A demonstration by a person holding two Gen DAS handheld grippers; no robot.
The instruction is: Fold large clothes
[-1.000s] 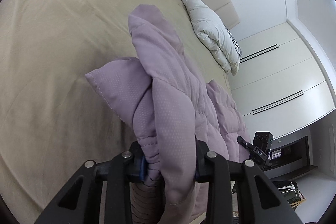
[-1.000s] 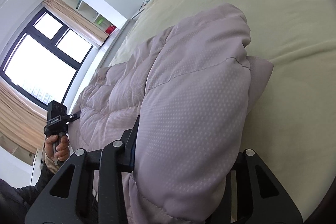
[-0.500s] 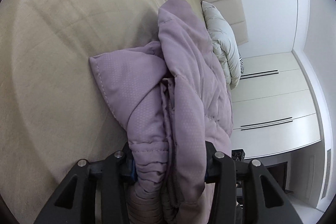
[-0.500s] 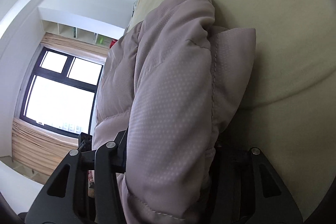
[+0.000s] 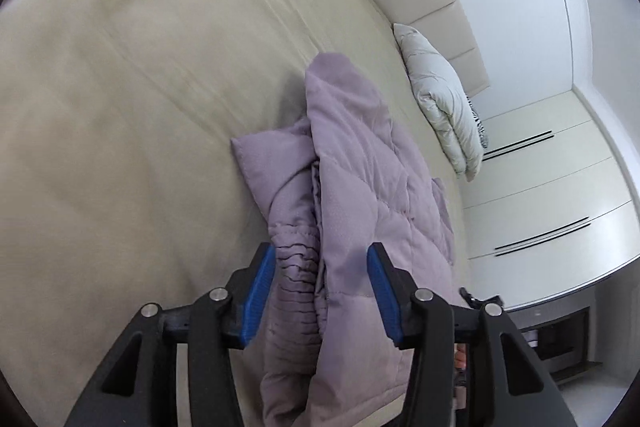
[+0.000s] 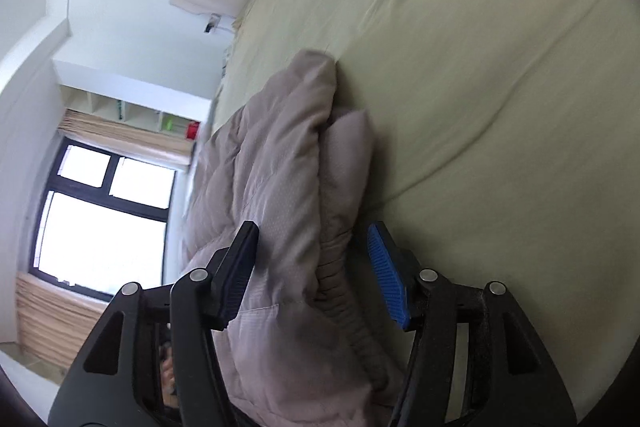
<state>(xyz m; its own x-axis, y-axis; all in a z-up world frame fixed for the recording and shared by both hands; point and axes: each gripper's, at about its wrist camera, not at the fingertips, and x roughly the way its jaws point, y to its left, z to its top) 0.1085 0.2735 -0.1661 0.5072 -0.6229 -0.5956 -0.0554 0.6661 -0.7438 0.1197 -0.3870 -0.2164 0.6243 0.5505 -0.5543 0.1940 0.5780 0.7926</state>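
Both the left tongs [image 5: 322, 291] and right tongs [image 6: 314, 273] tilt downward, jaws opening around the bunched lilac quilted jacket [image 5: 360, 187] lying on the beige-sheeted bed [image 5: 140, 87].

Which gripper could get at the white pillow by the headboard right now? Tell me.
Probably neither yet. The left gripper is opening with the purple jacket lying between its pads; the pillow sits well beyond, across bare bed.
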